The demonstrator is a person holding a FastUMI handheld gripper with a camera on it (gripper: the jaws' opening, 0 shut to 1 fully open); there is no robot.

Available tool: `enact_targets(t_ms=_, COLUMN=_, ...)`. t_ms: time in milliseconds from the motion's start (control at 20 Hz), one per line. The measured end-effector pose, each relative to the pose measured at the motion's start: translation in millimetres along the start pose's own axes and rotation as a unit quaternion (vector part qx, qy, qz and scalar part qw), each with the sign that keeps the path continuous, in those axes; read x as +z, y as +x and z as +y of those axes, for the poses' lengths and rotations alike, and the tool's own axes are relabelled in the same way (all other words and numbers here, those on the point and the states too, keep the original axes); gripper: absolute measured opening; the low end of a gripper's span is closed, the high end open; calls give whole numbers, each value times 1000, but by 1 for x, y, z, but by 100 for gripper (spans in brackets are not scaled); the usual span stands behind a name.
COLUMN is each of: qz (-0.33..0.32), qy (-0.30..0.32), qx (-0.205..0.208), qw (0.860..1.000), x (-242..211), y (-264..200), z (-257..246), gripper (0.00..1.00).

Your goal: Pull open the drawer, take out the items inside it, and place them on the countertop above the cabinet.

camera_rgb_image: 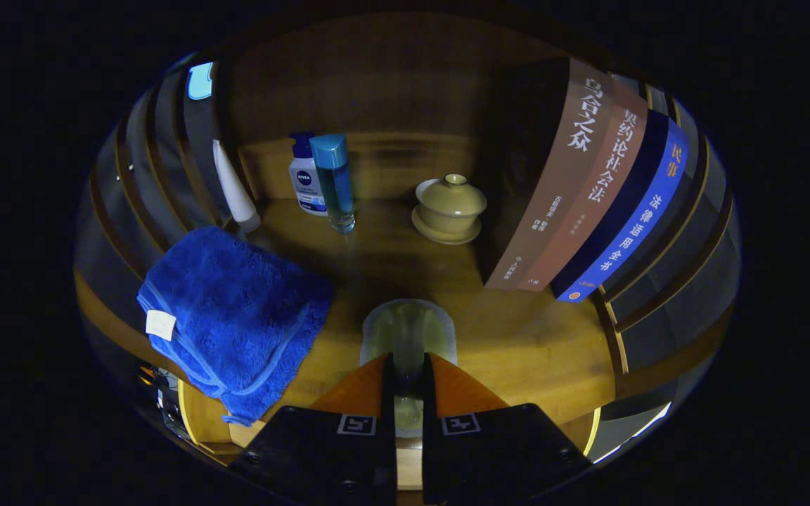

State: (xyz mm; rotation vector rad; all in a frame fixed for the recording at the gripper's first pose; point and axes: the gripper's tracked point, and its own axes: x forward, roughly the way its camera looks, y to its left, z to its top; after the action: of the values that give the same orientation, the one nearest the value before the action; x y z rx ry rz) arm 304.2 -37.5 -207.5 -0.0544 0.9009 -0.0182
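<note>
The gripper (408, 372) is clenched on a pale cup (408, 327), both fingers (363, 386) pressing its sides, held just over the countertop (517, 337); a towel (236, 316) already lies on it beside the fingers. The cup looks ready to set down and let go; I cannot tell whether anything is left in the drawer.

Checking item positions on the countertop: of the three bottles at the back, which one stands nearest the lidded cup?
The clear blue bottle with the teal cap; the white pump bottle and white tube stand farther from the cup. The tool is shut on a pale glass item.
</note>
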Motion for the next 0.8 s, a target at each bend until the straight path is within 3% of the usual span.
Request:
enact_targets(t_ms=250, qz=1, qy=-8, qx=-2, qw=1000, x=0, y=5, z=3, gripper=26)
enact_targets(t_ms=500, qz=-50, qy=-14, qx=4, qw=999, x=5, y=-10, z=7, gripper=99)
enact_targets(t_ms=650, qz=-123, qy=-7, qx=27, qw=992, x=15, y=-43, z=17, gripper=99)
enact_targets(t_ms=800, qz=-219, qy=-32, qx=51, qw=974, x=20, y=-87, z=27, gripper=99)
